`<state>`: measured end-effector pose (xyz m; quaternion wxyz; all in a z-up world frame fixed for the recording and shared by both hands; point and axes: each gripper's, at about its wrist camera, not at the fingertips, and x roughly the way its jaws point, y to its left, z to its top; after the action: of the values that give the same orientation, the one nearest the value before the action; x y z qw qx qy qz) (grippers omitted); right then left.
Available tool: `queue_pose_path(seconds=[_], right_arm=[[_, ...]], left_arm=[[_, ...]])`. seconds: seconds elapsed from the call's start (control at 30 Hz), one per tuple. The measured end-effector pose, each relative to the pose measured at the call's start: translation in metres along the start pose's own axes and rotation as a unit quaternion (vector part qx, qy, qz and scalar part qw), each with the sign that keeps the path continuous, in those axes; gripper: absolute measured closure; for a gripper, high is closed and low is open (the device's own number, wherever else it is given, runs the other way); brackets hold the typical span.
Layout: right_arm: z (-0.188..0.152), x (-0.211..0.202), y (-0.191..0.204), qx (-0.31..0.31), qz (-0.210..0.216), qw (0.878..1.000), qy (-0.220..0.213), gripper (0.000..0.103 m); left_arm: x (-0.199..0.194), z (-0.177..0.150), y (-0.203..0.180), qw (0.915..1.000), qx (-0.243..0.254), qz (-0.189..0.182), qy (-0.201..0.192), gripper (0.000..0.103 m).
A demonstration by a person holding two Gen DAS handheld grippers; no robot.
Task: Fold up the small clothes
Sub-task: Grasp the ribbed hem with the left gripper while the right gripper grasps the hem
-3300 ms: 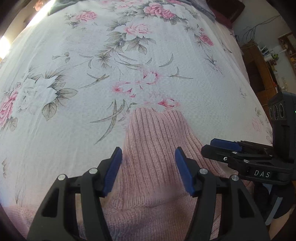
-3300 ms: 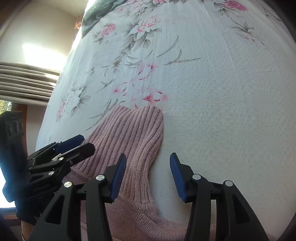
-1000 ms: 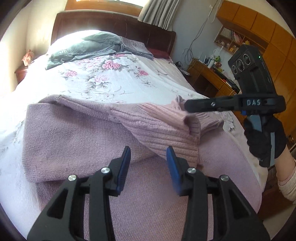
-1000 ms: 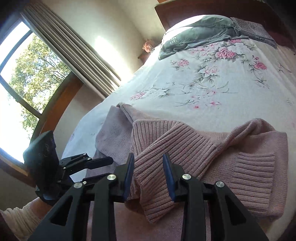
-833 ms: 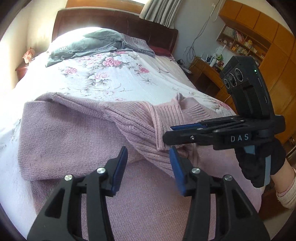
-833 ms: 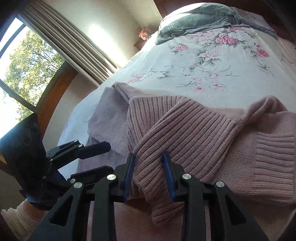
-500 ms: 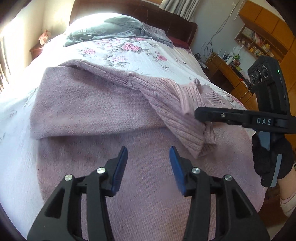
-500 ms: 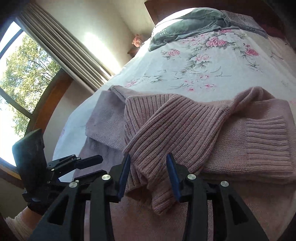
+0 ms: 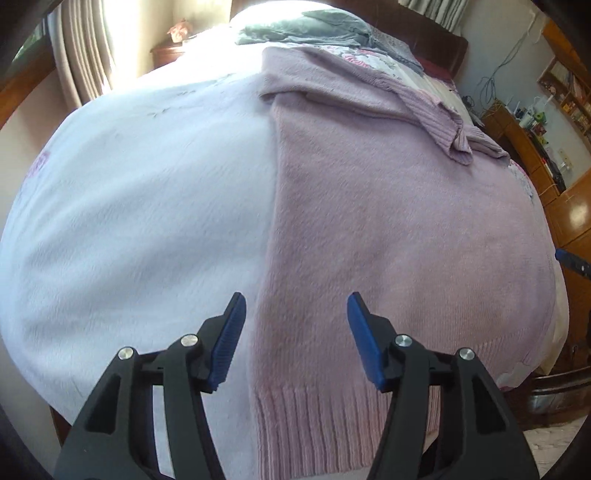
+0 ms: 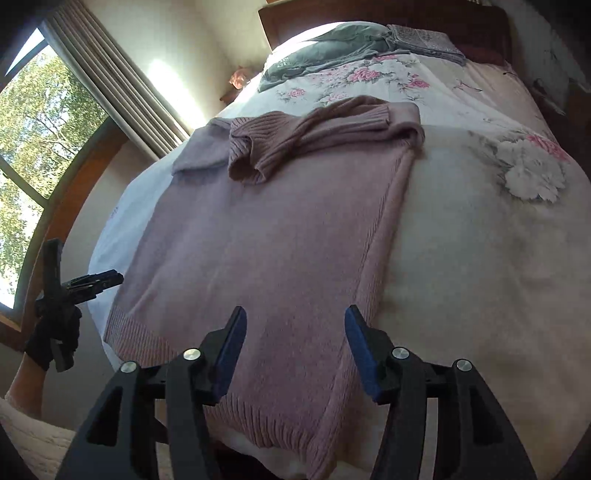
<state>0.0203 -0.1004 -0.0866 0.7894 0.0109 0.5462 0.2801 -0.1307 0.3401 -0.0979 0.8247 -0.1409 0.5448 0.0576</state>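
Pink knit covers most of the near end of the bed: the sweater (image 10: pixel 266 258) lies flat on the floral bedspread (image 10: pixel 480 229), ribbed hem hanging over the near edge, both sleeves (image 10: pixel 306 136) folded across its upper part at about 12 o'clock in the right wrist view. The left gripper (image 9: pixel 295 332) hovers over the hem's left corner with its blue pads well apart and empty, the sweater's side edge running between them. The right gripper (image 10: pixel 293 343) hangs over the hem's right corner, likewise spread wide and holding nothing. Beyond the sweater, grey clothes (image 10: pixel 325 48) lie against the dark wooden headboard (image 10: pixel 369 14). At 9 to 10 o'clock in the right wrist view a curtained window (image 10: pixel 37 122) shows trees; at 2 to 3 o'clock in the left view stand wooden cabinets (image 9: pixel 546 147).
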Motion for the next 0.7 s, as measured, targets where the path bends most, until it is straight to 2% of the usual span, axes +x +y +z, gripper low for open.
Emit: queue_pose_path(seconds=[0.1, 0.27, 0.37, 0.5, 0.7], right_arm=[[-0.035, -0.004, -0.003, 0.017, -0.006, 1.0, 0.017, 0.047], [-0.078, 0.002, -0.013, 0.055, 0.002, 0.997, 0.045, 0.046], [-0.096, 0.012, -0.022, 0.073, 0.01, 0.996, 0.053, 0.046], [-0.11, 0.029, -0.028, 0.088, 0.016, 0.994, 0.063, 0.047], [-0.116, 0.048, -0.028, 0.095, 0.043, 0.992, 0.069, 0.063]], left_arm=[[-0.001, -0.024, 0.016, 0.9994, -0.027, 0.009, 0.02, 0.046], [-0.001, -0.052, 0.024, 0.9984, -0.044, -0.009, 0.034, 0.045], [0.001, -0.06, 0.024, 0.9987, -0.042, -0.012, 0.028, 0.041], [-0.002, -0.066, 0.023, 0.9982, -0.046, -0.029, 0.025, 0.041], [0.003, -0.073, 0.018, 0.9963, -0.054, -0.061, 0.028, 0.041]])
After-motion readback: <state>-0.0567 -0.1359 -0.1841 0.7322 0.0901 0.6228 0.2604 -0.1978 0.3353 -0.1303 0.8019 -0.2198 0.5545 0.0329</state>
